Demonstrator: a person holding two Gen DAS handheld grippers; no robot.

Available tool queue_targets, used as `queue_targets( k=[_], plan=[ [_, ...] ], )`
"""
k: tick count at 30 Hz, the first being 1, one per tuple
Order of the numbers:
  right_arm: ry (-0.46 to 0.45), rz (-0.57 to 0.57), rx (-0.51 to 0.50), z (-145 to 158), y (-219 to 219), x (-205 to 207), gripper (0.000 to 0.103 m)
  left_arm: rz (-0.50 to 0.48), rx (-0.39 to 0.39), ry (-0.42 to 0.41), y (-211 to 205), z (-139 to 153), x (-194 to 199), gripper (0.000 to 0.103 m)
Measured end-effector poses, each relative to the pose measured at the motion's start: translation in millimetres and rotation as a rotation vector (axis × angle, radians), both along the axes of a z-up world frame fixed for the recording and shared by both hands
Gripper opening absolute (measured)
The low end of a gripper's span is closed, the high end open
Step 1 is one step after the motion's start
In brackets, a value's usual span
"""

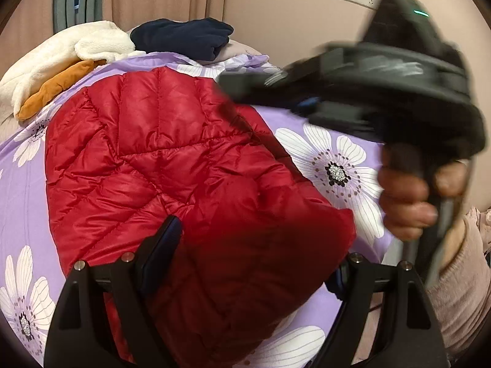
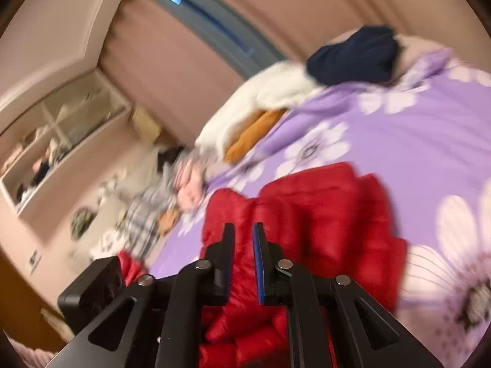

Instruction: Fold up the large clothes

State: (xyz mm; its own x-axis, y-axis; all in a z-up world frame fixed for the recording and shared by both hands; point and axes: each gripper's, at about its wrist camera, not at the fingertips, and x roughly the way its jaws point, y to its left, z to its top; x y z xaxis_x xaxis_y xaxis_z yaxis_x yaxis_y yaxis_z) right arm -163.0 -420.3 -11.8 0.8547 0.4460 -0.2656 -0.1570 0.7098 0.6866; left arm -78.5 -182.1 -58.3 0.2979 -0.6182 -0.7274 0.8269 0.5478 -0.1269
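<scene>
Two grippers share our view of a red quilted jacket (image 1: 172, 165) spread across the middle of a purple flowered bedspread (image 1: 334, 165). Our left gripper (image 1: 254, 263) stands spread wide over the jacket's near fold at the bottom of the left wrist frame; its left finger (image 1: 162, 245) rests against the fabric, the right finger is mostly hidden behind the bulging cloth, and we cannot see either pad pressing, so we count it released. Our right gripper (image 2: 244, 256) shows in its own blurred view with the jaws nearly together, only a narrow slit between them and nothing caught there; the red jacket (image 2: 325, 214) lies behind and beneath them.

In the upper right of the left wrist frame, that right gripper's black body and the hand (image 1: 408, 196) holding it cover part of the bedspread and the jacket's far edge. Toward the upper left lie a white fleece garment (image 1: 61, 58) over an orange one (image 1: 58, 89), and just right of them a dark navy garment (image 1: 184, 38) at upper centre. Along the left of the right wrist frame we see open shelves (image 2: 61, 135) and a heap of clothes (image 2: 159, 196) beside the bed, too blurred to detail.
</scene>
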Motion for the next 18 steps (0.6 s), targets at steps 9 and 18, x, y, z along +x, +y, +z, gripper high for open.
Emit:
queue_targets(
  k=[9, 18],
  plan=[
    [0.225, -0.038, -0.116, -62.6, 19.2, 13.9, 0.002, -0.038, -0.141, 0.201, 50.7, 29.4, 0.3, 0.081],
    [0.217, -0.081, -0.041, -61.4, 11.2, -24.8, 0.001, 0.230, -0.150, 0.187, 48.1, 31.9, 93.9, 0.030]
  ],
)
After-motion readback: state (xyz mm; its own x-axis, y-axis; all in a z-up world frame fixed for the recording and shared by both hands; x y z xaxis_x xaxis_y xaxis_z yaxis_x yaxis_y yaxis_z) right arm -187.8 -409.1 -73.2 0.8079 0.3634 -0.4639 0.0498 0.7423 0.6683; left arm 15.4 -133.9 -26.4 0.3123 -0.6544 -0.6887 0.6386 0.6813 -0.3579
